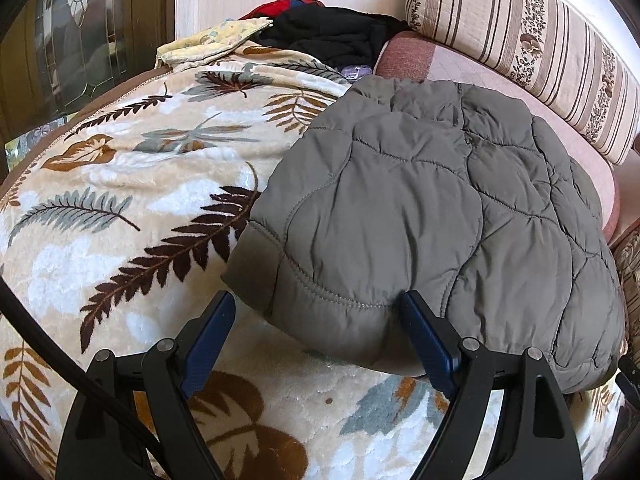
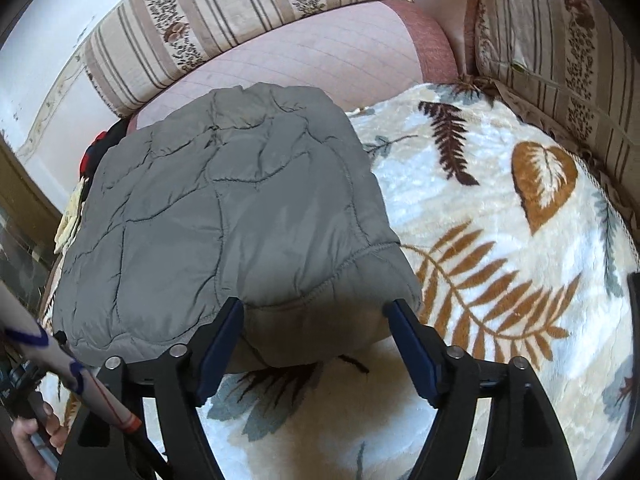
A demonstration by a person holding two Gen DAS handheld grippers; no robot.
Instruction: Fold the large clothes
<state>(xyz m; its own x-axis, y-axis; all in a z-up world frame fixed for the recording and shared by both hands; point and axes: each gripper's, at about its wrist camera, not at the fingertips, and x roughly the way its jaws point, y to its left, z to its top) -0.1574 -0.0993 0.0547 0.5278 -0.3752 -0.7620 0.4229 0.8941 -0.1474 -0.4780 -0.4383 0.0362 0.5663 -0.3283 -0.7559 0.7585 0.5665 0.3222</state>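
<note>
A grey quilted jacket [image 1: 420, 200] lies folded into a thick bundle on a leaf-print blanket [image 1: 120, 208]. My left gripper [image 1: 316, 306] stands open at its near left corner. The hem bulges between the wide-spread fingers, and the right fingertip [image 1: 410, 304] sits against a fold. In the right wrist view the same jacket [image 2: 224, 208] fills the left half. My right gripper [image 2: 316, 308] is open around its near right edge, and the fabric sags between the fingers without being pinched.
Striped floral cushions [image 1: 520, 40] line the back and right side [image 2: 560, 60] over a pink sofa seat [image 2: 320, 52]. Black, red and yellow clothes [image 1: 320, 28] are piled at the far end. A hand [image 2: 32, 436] holds the other gripper's handle at lower left.
</note>
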